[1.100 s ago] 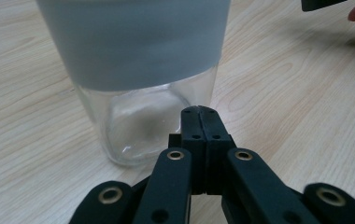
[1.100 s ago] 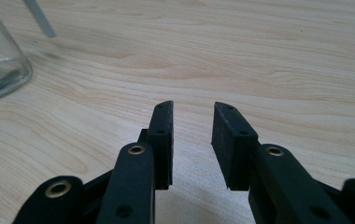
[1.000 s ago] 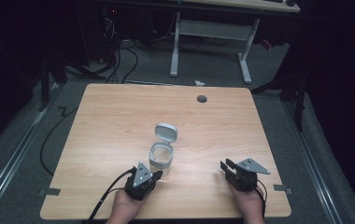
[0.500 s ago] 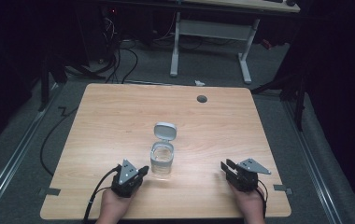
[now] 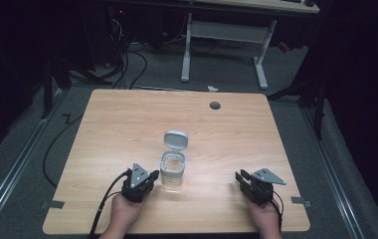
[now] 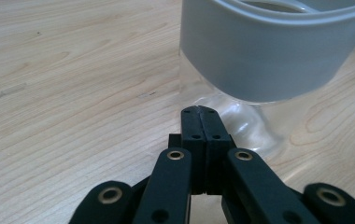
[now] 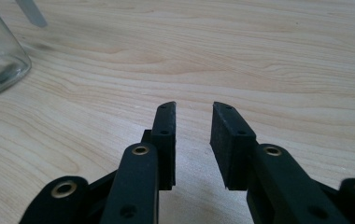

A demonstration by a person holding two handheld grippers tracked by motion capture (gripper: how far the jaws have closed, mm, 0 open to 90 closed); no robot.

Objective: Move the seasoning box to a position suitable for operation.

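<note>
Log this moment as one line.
left hand-held gripper: shut, at jar | right hand-held gripper: open, empty | jar lid: flipped open

Lab or recording room, dim except for the lit wooden table (image 5: 127, 124) with a cable port (image 5: 215, 105). Grey carpet floor (image 5: 23, 164), black cables (image 5: 127, 64) trailing across it, tape marks (image 5: 51, 204) beside the table, a white-legged desk (image 5: 222, 35) behind, dark equipment racks at left.

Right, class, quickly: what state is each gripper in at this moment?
Left gripper: closed, holding nothing, its tips just short of the jar.
Right gripper: open, holding nothing.
</note>
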